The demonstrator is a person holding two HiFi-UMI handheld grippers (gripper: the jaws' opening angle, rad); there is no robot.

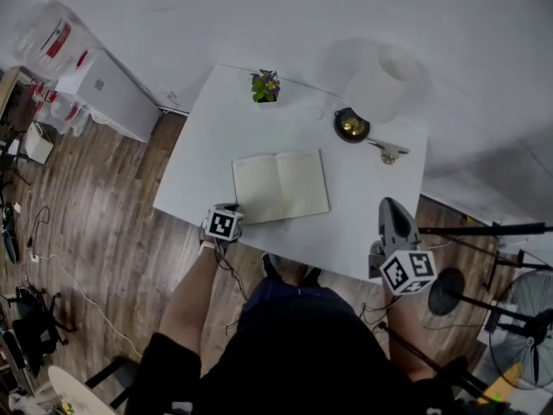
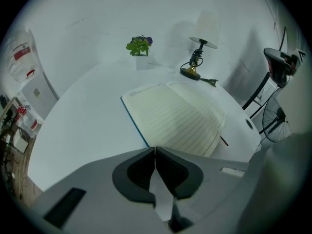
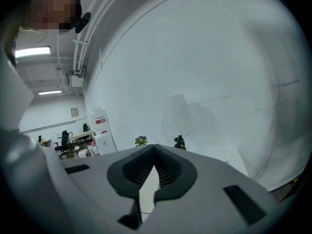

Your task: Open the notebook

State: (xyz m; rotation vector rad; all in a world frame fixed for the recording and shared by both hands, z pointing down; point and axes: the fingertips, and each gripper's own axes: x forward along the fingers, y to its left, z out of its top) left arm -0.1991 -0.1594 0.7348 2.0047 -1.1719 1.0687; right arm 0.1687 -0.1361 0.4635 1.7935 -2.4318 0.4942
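Two tools are in view, both clenched on nothing.

Left tool [image 2: 155, 150]: the jaws are pressed together tip to tip, with nothing caught between them. It is held at the near-left corner of the notebook [image 1: 281, 186] and pointed steeply down at the desk [image 1: 363, 223]. Contact with the notebook's corner cannot be confirmed.

Right tool [image 1: 390, 206]: the jaws are likewise met at the tips and empty. It is held over the desk's near-right part, well apart from the notebook, and aimed almost level toward the white wall.

The notebook is laid open and flat near the middle of the desk, with two lined cream pages facing up. A blue cover edge is exposed along the left page. A thin dark-red strip [image 2: 223, 140] sticks out at the right page's near corner.

A small potted plant [image 1: 265, 86] is set at the desk's far edge. A lamp [image 1: 380, 85] with a white shade stands at the far right on a dark round base. Wood floor is seen left of the desk.
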